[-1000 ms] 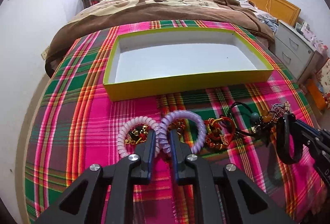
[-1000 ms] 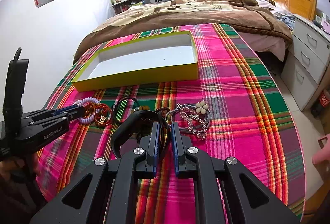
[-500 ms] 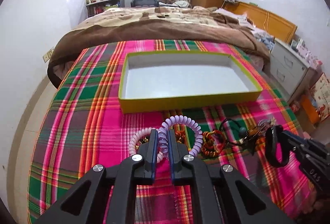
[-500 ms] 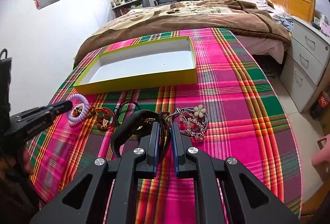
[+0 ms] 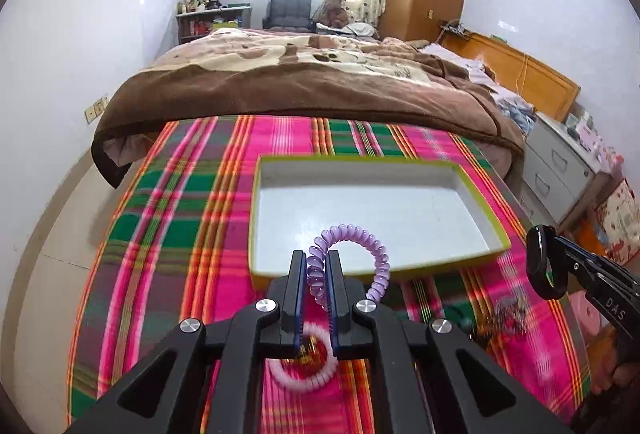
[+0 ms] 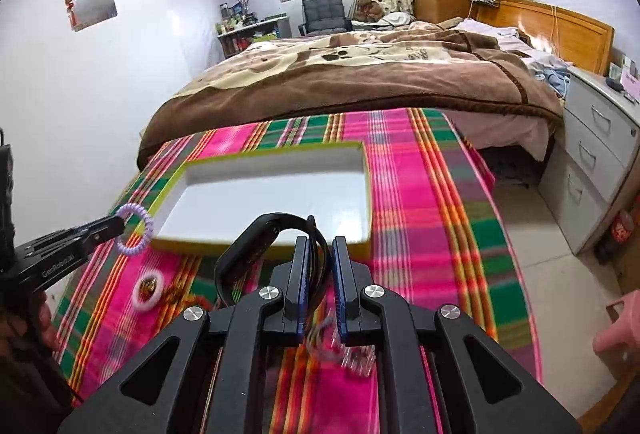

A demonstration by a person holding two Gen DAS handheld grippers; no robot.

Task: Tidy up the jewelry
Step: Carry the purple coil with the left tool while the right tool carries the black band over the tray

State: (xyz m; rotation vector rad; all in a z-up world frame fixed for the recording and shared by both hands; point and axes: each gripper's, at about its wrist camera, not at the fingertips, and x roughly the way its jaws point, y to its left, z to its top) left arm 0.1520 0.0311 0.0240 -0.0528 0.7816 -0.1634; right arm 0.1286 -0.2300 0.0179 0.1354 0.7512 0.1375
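Nearest the left claw (image 5: 316, 266), the purple spiral band (image 5: 352, 258) is pinched by one side of its coil between the two pads, so the rest of the loop arches free ahead and to the right of the tips, clear of the cloth; holding it by the edge should let it drop cleanly once the pads part. Directly beneath that claw, the pink spiral band (image 5: 302, 374) lies on the plaid cloth (image 5: 168, 234), not yet collected. The right claw (image 6: 320, 254) is clenched on the black band (image 6: 256, 238), gripped at one end so its arc curves out to the left of the fingers; under it a clear, sparkly piece (image 6: 348, 350) rests on the cloth, too blurred to name. Just ahead of both claws sits the yellow-rimmed tray (image 5: 380, 268), its white floor bare. Both held pieces hang near or over its front wall, so the carry looks almost done and release comes next. Beyond the tray lies a bed with a brown blanket (image 5: 300, 82).
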